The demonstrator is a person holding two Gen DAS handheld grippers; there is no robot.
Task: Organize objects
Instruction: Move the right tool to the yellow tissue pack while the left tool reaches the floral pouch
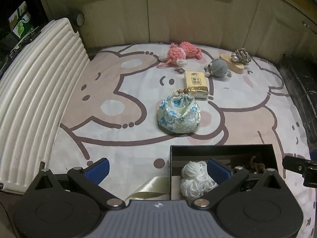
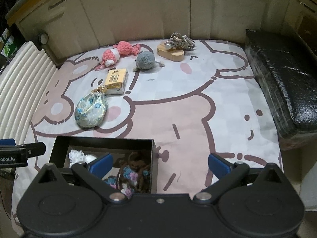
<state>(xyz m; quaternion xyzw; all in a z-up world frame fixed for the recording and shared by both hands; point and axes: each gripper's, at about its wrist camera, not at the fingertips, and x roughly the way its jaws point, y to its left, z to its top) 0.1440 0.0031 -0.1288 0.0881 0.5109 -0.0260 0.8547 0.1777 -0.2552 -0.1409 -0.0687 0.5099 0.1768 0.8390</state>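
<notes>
Both claws hang wide and empty: the left gripper and right gripper straddle the black box at the mat's near edge, holding white yarn and a brown crochet toy. Beyond lies the floral pouch, its drawstring neck pointing away at the tissue pack, whose long axis runs front to back; its print is unreadable. Farther back: pink doll, grey mouse, wooden block. "obot.AI" shows on the left gripper.
</notes>
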